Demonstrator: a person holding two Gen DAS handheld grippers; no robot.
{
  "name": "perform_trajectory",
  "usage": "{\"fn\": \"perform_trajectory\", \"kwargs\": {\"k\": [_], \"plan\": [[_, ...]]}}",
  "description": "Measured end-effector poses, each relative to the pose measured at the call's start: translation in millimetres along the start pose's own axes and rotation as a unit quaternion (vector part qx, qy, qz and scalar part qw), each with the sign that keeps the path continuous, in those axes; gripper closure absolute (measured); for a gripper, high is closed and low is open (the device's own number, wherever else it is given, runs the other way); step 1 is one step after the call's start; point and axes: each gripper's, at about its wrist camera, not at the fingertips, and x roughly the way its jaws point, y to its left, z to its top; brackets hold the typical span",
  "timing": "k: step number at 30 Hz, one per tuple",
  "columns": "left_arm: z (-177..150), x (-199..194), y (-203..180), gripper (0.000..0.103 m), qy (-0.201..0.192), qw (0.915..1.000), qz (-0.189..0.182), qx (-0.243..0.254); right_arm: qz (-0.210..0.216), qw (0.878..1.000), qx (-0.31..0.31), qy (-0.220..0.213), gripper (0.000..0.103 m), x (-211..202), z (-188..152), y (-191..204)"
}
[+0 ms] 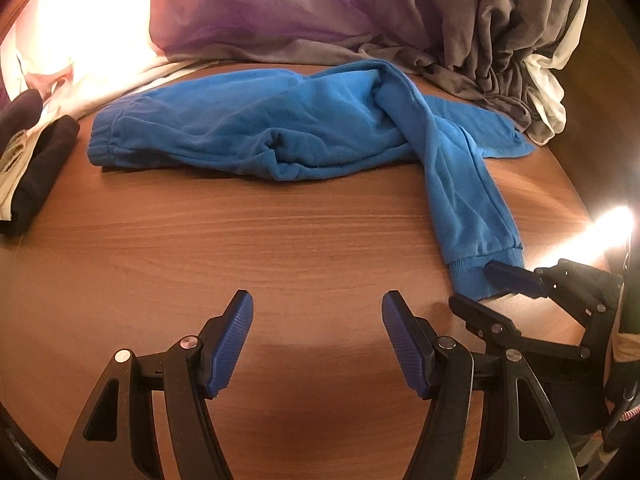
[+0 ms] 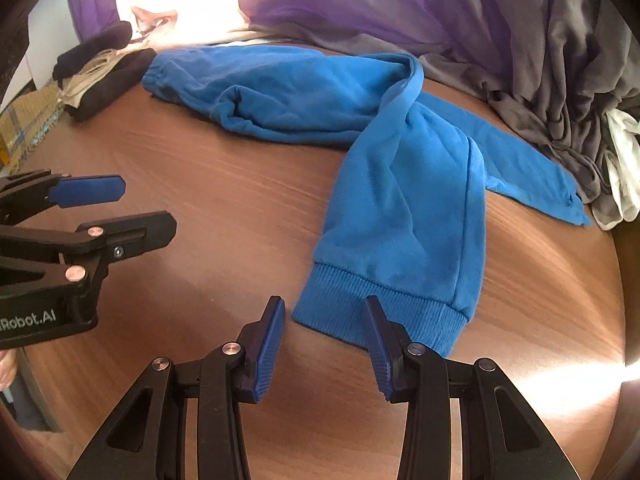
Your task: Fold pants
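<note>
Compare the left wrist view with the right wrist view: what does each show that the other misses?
Only the left wrist view shows the bright glare at the table's right edge. Only the right wrist view shows the patterned mat off the table's left side and the lettering on the left gripper. Both show the blue pants crumpled on the wooden table, the dark folded clothes, the grey fabric pile, and the right gripper, open at the ribbed cuff.
</note>
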Motion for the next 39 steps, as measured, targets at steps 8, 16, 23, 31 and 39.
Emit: {"fn": "perform_trajectory", "kwargs": {"k": [8,16,23,31,39], "plan": [[0.2,1.7,-1.8,0.037,0.002,1.0,-0.005,0.006,-0.013,1.0,-0.003,-0.007,0.063,3.5,0.4,0.3],[5.8,1.5,-0.1,0.037,-0.005,0.9999,-0.008,0.012,-0.031,0.999,0.003,-0.012,0.089,3.6,1.2,-3.6],[19.3,-11.7,-2.4,0.037,-0.032,0.9994,-0.001,0.016,-0.016,0.998,0.031,-0.054,0.091,-32.9,13.1,-21.5],[48.8,-18.2,-14.5,0.037,-0.063,0.9977,0.012,0.024,-0.046,0.99,0.07,-0.112,0.091,-70.8,44.0,-71.5],[81.0,-21.8,-38.0,0.037,-0.092,0.995,0.019,0.034,-0.079,0.985,0.1,-0.119,0.091,-74.9,71.9,-134.2]]}}
